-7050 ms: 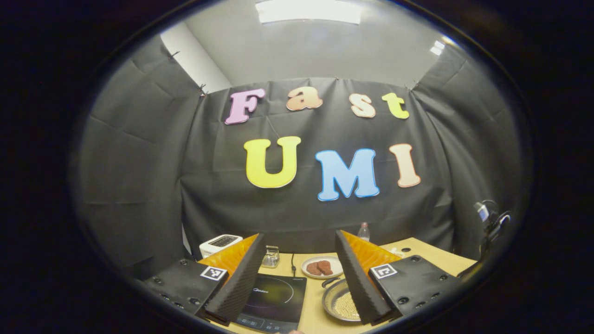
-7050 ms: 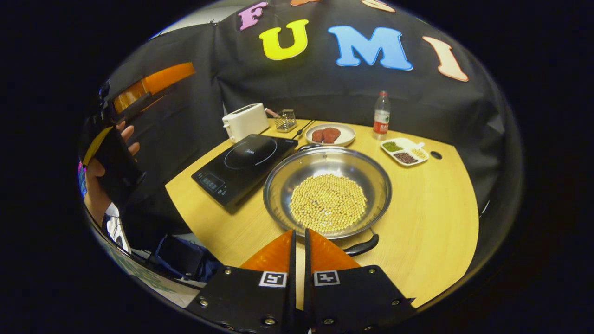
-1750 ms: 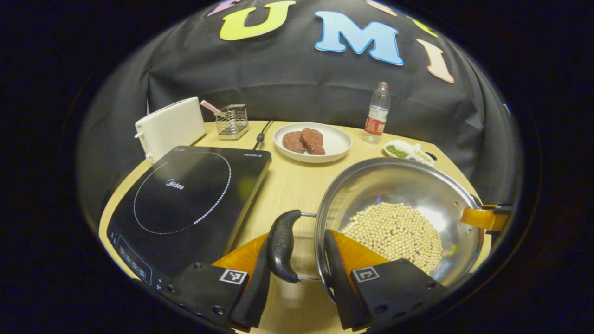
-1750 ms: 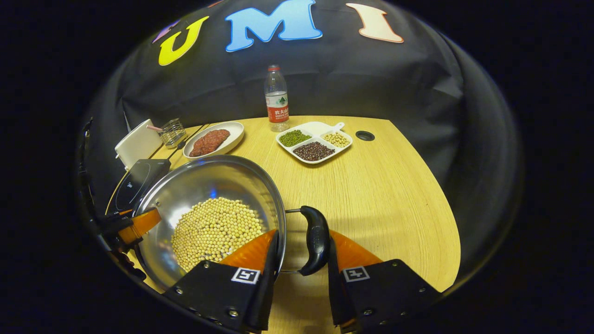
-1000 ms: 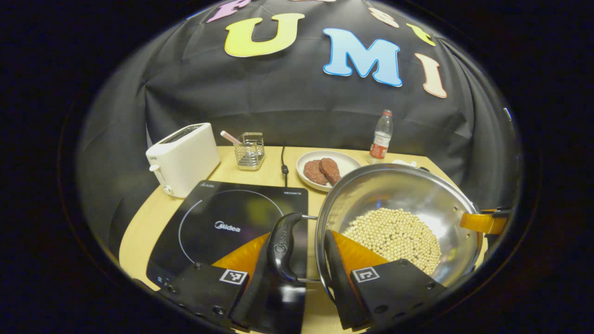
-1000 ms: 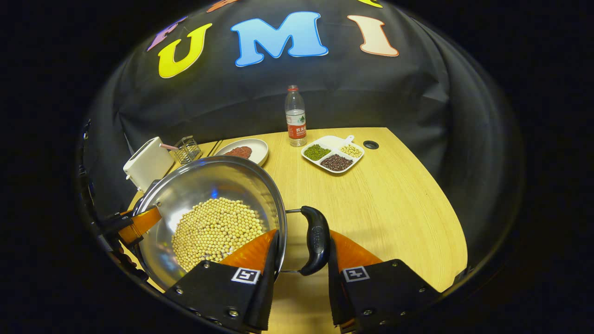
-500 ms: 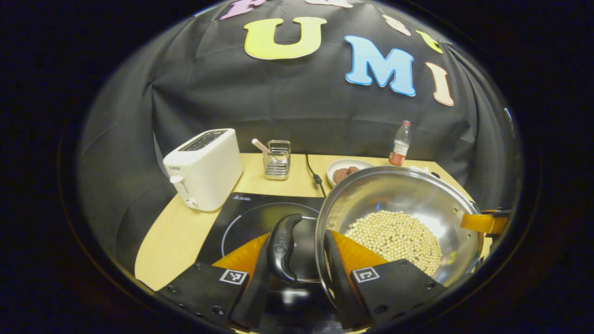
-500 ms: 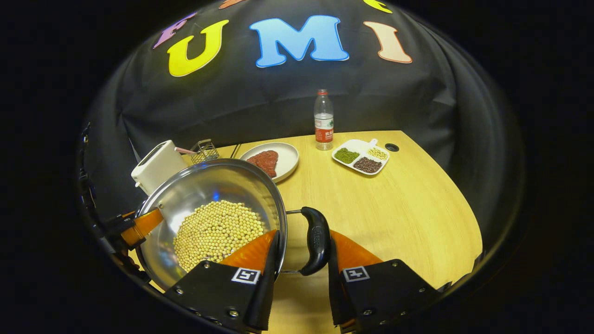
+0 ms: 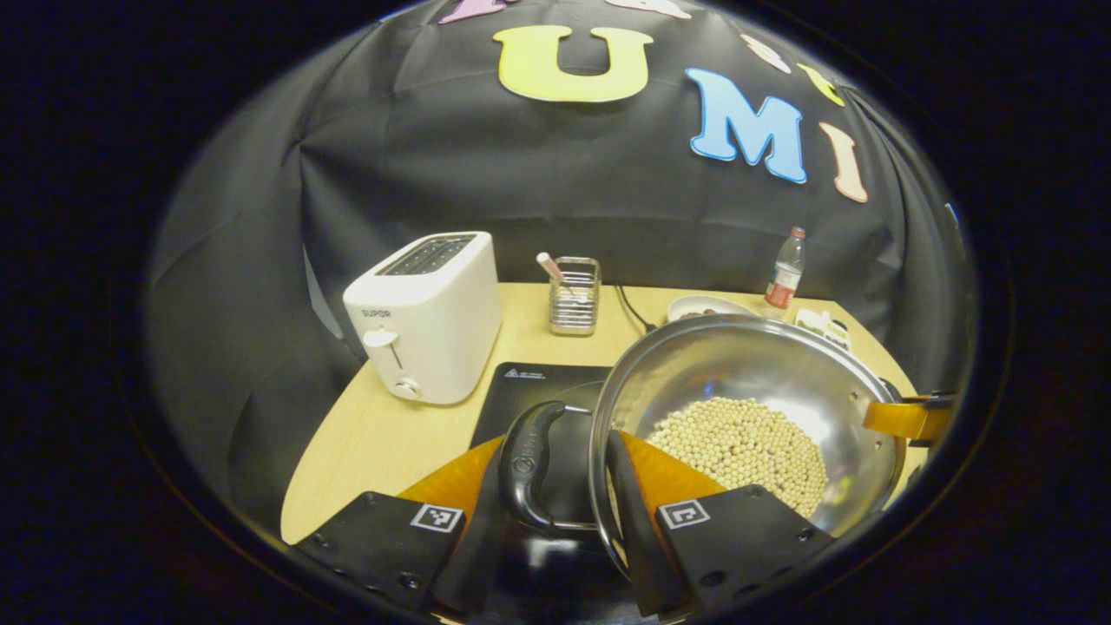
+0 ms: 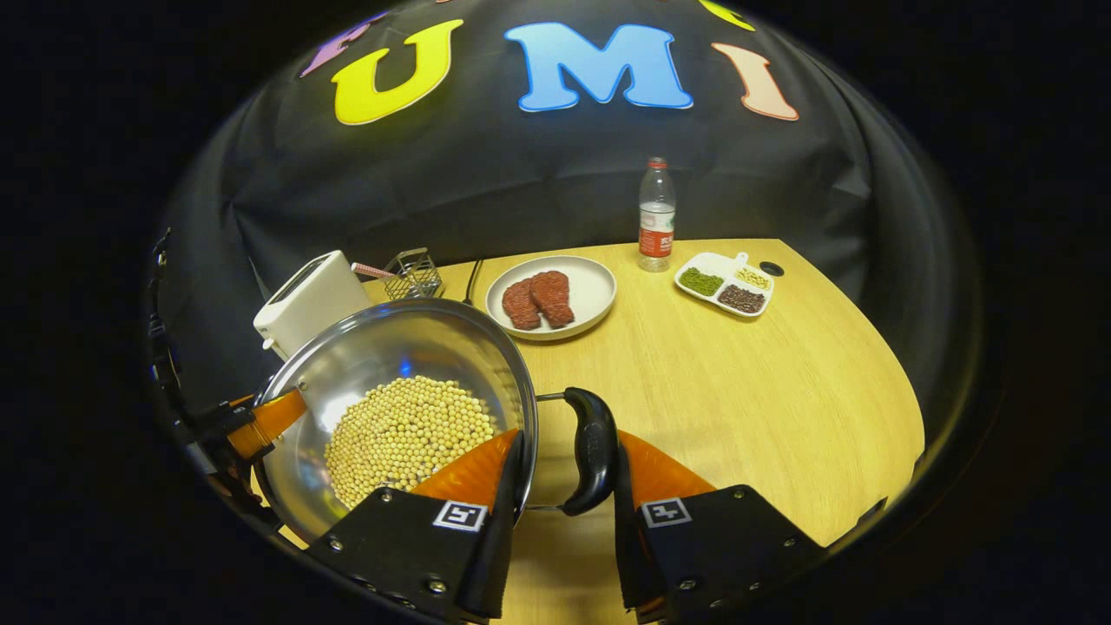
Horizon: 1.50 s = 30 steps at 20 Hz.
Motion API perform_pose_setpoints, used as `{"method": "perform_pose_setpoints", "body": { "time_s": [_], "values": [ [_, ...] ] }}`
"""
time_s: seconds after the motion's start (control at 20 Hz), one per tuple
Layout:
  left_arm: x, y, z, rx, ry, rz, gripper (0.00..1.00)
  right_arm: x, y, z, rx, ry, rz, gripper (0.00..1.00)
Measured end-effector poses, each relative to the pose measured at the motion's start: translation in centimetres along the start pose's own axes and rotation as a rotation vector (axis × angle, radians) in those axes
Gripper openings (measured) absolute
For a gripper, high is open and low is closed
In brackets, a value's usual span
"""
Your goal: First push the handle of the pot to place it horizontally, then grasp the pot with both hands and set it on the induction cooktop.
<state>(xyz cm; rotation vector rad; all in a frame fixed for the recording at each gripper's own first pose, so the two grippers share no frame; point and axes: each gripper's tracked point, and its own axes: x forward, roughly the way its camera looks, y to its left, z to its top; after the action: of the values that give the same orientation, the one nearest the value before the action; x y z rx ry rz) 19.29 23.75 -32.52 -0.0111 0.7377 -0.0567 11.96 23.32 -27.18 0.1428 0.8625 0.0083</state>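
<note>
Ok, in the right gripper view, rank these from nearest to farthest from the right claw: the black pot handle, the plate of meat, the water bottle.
1. Black pot handle: between the right claw's fingers.
2. White round plate of meat patties: mid-table, beyond the steel pot.
3. Clear plastic water bottle: at the table's far edge, by the wall.

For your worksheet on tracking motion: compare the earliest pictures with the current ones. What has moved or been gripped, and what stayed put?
Both grippers took a handle each: left gripper, right gripper. The pot was turned, lifted and carried left over the induction cooktop. Toaster, plate and bottle stayed put.
</note>
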Motion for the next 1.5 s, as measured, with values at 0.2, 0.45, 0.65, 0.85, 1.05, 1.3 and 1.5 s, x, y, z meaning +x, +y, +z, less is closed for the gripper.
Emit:
{"method": "perform_pose_setpoints", "body": {
  "time_s": [0.2,0.45,0.65,0.85,1.05,1.3,1.5],
  "values": [
    [1.0,3.4,-0.2,-0.012,0.006,0.010,0.68,1.3,3.2,0.3,-0.014,-0.002,0.012,0.50],
    [2.6,6.0,-0.1,-0.005,0.013,0.019,0.68,3.0,6.0,0.8,-0.025,0.004,0.020,0.50],
    [4.3,7.6,-0.3,-0.018,0.018,0.035,0.72,4.2,7.3,0.9,-0.035,-0.011,0.026,0.50],
    [4.5,7.6,-0.7,-0.043,0.007,0.037,0.64,4.8,7.2,0.8,-0.016,-0.012,0.035,0.50],
    [3.4,8.0,0.7,-0.016,-0.081,0.092,0.76,3.8,7.3,1.8,-0.044,-0.060,0.090,0.67],
    [-2.5,7.1,6.3,0.007,-0.280,0.209,1.00,-0.7,2.7,6.2,-0.036,-0.222,0.055,0.96],
    [-8.5,1.2,10.2,0.011,-0.422,0.189,0.96,-5.6,-2.7,8.8,-0.050,-0.346,0.053,0.96]
  ]
}}
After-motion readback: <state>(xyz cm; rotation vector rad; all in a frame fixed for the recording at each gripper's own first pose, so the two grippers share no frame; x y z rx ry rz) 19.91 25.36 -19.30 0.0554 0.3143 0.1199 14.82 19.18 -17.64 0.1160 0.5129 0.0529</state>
